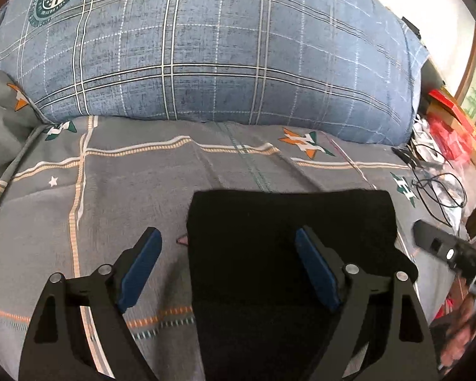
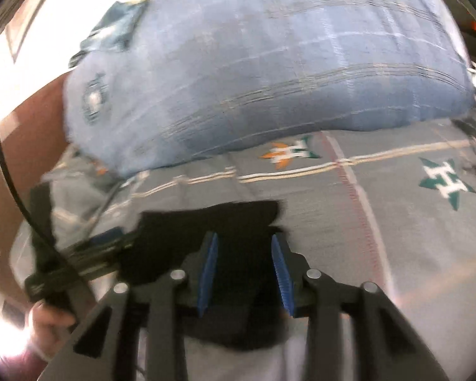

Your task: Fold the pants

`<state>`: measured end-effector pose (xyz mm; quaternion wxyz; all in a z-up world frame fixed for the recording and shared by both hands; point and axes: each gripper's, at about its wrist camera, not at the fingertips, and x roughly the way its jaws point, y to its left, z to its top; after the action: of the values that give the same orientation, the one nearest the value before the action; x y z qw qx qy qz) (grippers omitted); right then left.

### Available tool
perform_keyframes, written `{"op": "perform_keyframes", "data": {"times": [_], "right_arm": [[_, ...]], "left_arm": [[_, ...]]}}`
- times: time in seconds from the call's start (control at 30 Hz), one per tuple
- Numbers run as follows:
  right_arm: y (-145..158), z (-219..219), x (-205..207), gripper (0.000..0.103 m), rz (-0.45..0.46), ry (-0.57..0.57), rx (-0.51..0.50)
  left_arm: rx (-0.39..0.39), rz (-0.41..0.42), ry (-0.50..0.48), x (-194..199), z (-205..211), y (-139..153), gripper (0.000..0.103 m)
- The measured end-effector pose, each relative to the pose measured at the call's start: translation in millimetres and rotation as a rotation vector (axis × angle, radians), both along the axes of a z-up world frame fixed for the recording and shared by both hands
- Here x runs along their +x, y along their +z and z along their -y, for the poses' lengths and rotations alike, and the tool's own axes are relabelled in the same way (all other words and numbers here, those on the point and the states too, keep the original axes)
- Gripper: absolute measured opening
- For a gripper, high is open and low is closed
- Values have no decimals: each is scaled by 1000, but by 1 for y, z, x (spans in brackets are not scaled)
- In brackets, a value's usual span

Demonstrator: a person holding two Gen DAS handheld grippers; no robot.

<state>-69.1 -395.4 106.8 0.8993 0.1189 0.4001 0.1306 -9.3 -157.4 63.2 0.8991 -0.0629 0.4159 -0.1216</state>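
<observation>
The black pants (image 1: pixel 285 238) lie folded into a compact rectangle on the grey patterned bedsheet (image 1: pixel 127 190). My left gripper (image 1: pixel 228 241) is open, low over the pants' left edge, with one blue pad on the sheet side and one over the black cloth. My right gripper (image 2: pixel 244 247) is open, jaws a moderate width apart, over the right part of the pants (image 2: pixel 238 222); this view is motion-blurred. The right gripper also shows at the right edge of the left wrist view (image 1: pixel 444 247). The left gripper shows at the left of the right wrist view (image 2: pixel 89 254).
A large blue plaid pillow (image 1: pixel 222 57) lies across the back of the bed. Black cables (image 1: pixel 441 190) and red boxes (image 1: pixel 453 120) clutter the right bedside. A crumpled grey duvet (image 1: pixel 0 133) lies at the left.
</observation>
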Motion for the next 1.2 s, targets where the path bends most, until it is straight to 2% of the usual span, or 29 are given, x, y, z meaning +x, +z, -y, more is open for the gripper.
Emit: {"op": "perform_keyframes", "data": {"times": [0.1, 0.17, 0.2, 0.37, 0.4, 0.43, 0.5, 0.6, 0.7, 0.8, 0.9, 1.07, 1.2], "right_arm": [[-11, -19, -3, 33, -41, 55, 1], [-28, -25, -6, 27, -105, 45, -89], [-34, -24, -13, 23, -110, 42, -95], [-33, -14, -27, 23, -97, 25, -36], [-31, -11, -27, 24, -102, 18, -25], [-26, -8, -28, 29, -100, 7, -5], [-17, -3, -29, 30, -69, -16, 16], [-8, 0, -28, 39, -43, -31, 38], [-9, -2, -25, 39, -47, -47, 48], [-9, -7, -23, 40, -44, -52, 26], [-8, -11, -25, 50, -24, -52, -11], [-7, -12, -22, 50, -25, -48, -14], [-6, -15, -20, 56, -17, -50, -47]], "left_arm": [[39, -8, 1, -2, 4, -9, 87], [21, -13, 2, -3, 3, -13, 87], [17, -20, 3, -3, 2, -15, 88], [18, -28, 10, -5, 2, -11, 88], [26, -23, 9, -8, 2, -7, 88], [31, -15, 9, -10, 2, -4, 88], [44, 0, 11, -15, 2, 1, 88], [76, 10, 11, -21, 1, 5, 88], [101, 34, 21, -26, -1, 10, 88], [101, 44, 41, -28, -5, 15, 88], [99, 55, 50, -30, -6, 19, 88], [106, 73, 45, -31, -2, 23, 88], [83, 62, 30, -30, 1, 21, 88]]}}
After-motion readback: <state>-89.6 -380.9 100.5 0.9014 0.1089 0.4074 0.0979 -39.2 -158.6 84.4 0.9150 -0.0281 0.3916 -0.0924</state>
